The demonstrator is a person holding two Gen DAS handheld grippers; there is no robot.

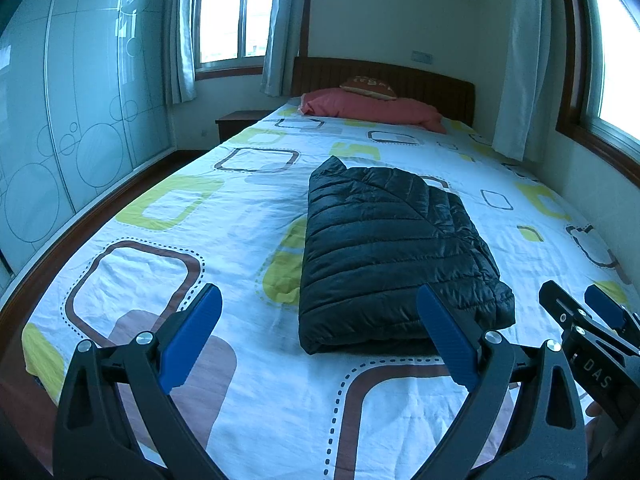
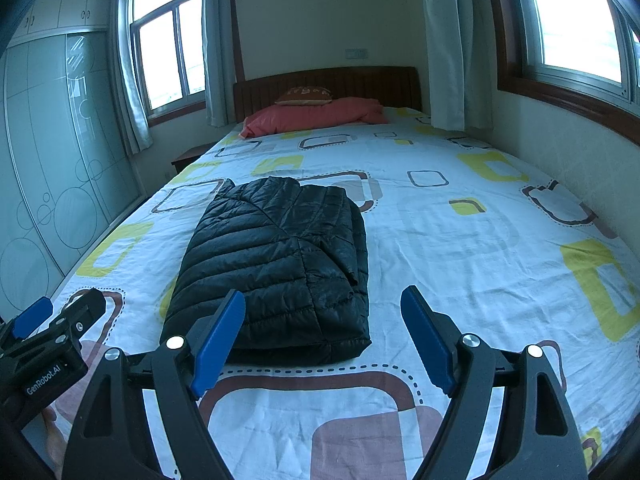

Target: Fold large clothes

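Item: black quilted down jacket [image 1: 396, 256], recorded as a compact rectangular bundle lying flat on the bed [image 1: 248, 216], on a patterned bedsheet [image 2: 460, 240] of green and brown squares. The bundle was found around the middle of the bed, well short of the pink pillow [image 1: 372, 110] at the far headboard [image 2: 360, 80].

Step in hand: judged to be the close of folding, or a pause before a final tidy. No sleeve or hem was seen trailing out, though a collar corner stood slightly proud at the far left of the bundle.

Left claw [image 1: 318, 338]: released, nothing between its blue pads; held above the near sheet, with the jacket's near edge just beyond and toward its right finger.

Right claw [image 2: 322, 340]: released, nothing grasped; the jacket's near right corner was seen just beyond its left finger. Each claw was visible at the edge of the other's view, side by side.

Next move, as judged: if any is required, a low reach forward to the near edge, both claws closed on the stacked layers together, so that the slippery padded shell is not allowed to spring open.
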